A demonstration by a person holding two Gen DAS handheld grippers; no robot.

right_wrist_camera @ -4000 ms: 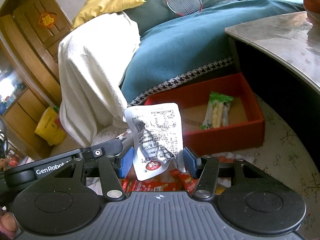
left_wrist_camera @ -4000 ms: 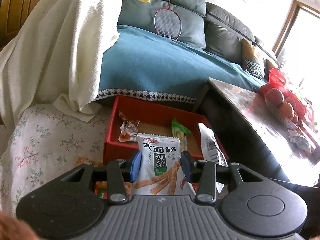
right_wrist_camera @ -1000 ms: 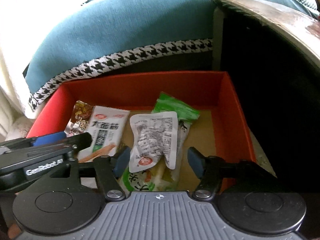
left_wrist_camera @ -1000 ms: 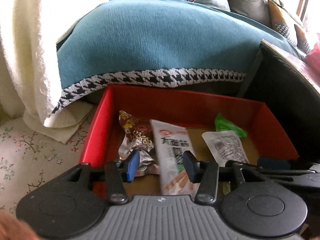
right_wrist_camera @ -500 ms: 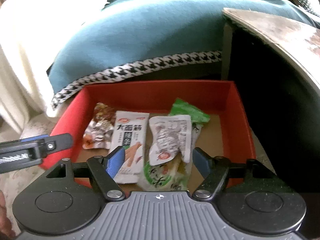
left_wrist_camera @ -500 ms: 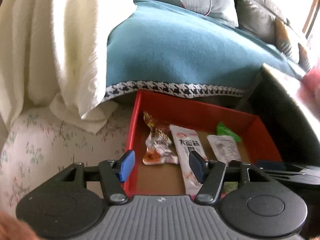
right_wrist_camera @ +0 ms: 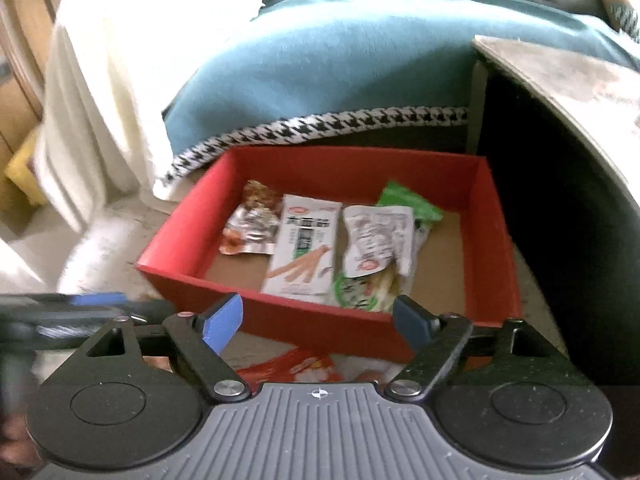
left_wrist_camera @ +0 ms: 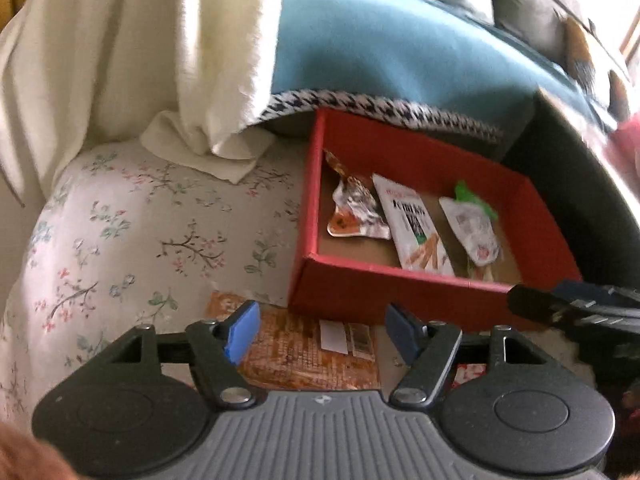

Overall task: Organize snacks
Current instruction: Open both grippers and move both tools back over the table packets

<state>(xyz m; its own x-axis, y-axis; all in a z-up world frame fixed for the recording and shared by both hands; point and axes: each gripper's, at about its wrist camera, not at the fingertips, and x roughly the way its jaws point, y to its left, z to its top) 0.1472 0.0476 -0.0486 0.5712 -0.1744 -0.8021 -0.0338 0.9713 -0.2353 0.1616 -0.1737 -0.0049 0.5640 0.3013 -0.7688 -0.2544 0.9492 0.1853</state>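
both grippers hung low in front of the red box (right_wrist_camera: 280,320), just short of its near wall. the left gripper (left_wrist_camera: 320,330) had its fingers spread wide with nothing between them, and the right gripper (right_wrist_camera: 318,322) was the same, released and empty. that made sense to me, since the box already held its share: a crinkled foil packet (right_wrist_camera: 252,224) by the left wall, a white spicy-strip packet (right_wrist_camera: 304,248) beside it, and a white pouch (right_wrist_camera: 376,240) lying on top of a green packet (right_wrist_camera: 412,204). they lay roughly side by side along the cardboard floor, probably to leave the right part of the box free.

more snacks waited outside on the floral cloth (left_wrist_camera: 160,220). an orange packet (left_wrist_camera: 304,352) lay flat right under the left fingers, touching the foot of the box, and a red and white packet (right_wrist_camera: 300,364) showed beneath the right ones. i took the open jaws, poised over those two, as readiness for the next pick.
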